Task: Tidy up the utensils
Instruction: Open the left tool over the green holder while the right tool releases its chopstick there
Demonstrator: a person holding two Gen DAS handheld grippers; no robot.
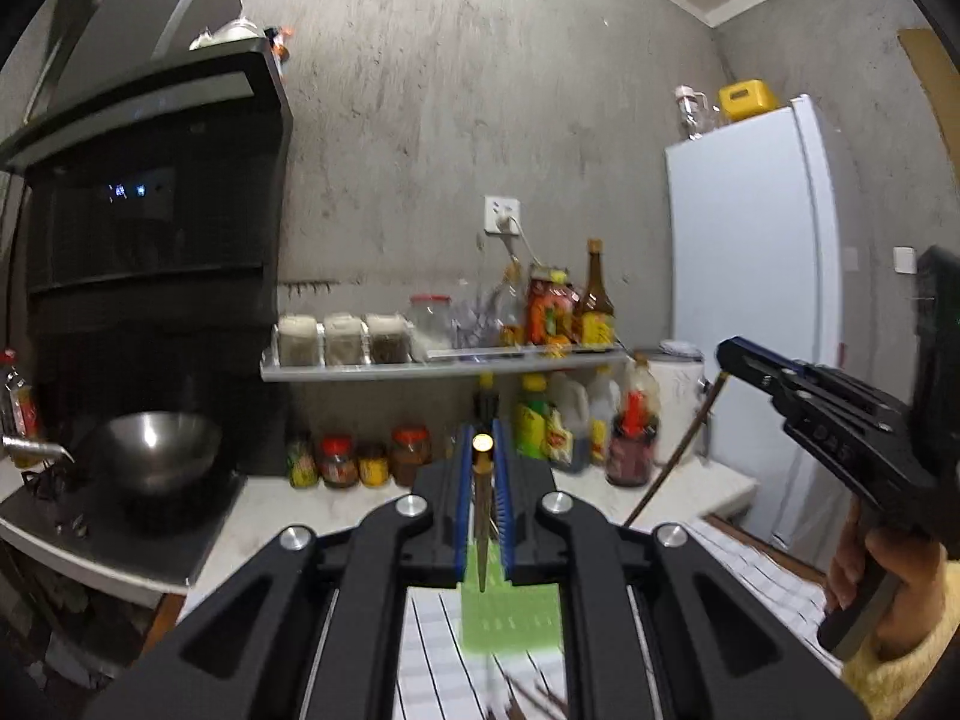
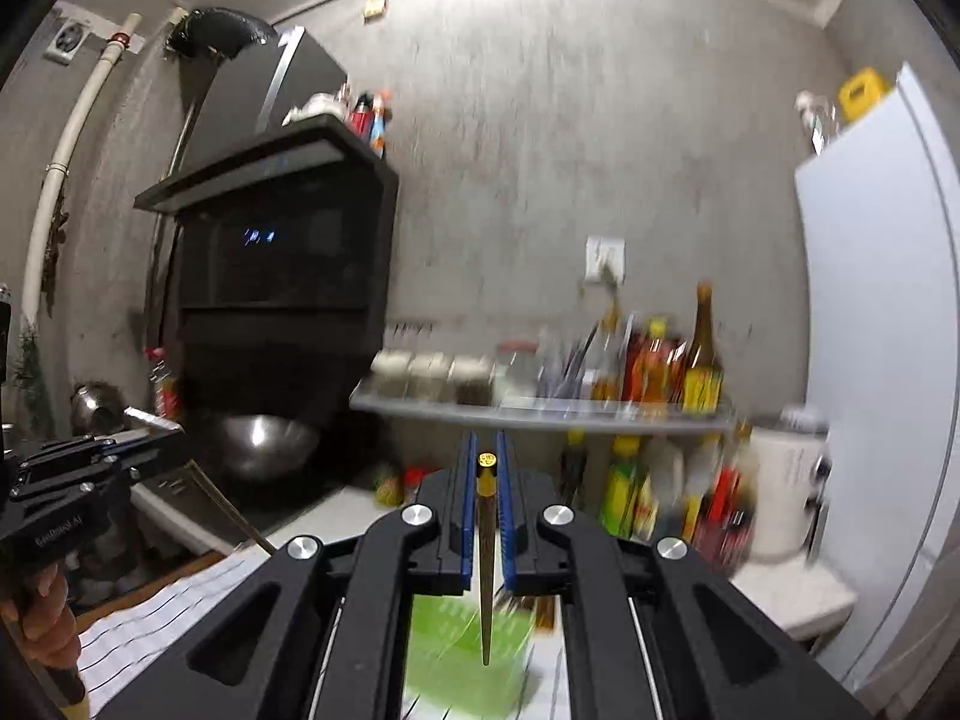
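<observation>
My left gripper (image 1: 483, 450) is shut on a brown chopstick (image 1: 482, 516) with a gold cap; its thin tip points down over a green utensil holder (image 1: 510, 612). My right gripper (image 2: 486, 468) is shut on a second brown chopstick (image 2: 487, 564), tip down over the same green holder (image 2: 462, 660). Each gripper shows in the other's view: the right one (image 1: 729, 354) at the right with its chopstick (image 1: 678, 450), the left one (image 2: 174, 438) at the left with its chopstick (image 2: 228, 504). More dark chopsticks (image 1: 534, 699) lie on the white checked cloth (image 1: 756, 576).
A shelf (image 1: 432, 363) with jars and sauce bottles runs along the grey wall, more bottles (image 1: 552, 426) below it. A steel wok (image 1: 159, 441) sits on the stove under a black range hood (image 1: 150, 192). A white fridge (image 1: 756, 276) stands at the right.
</observation>
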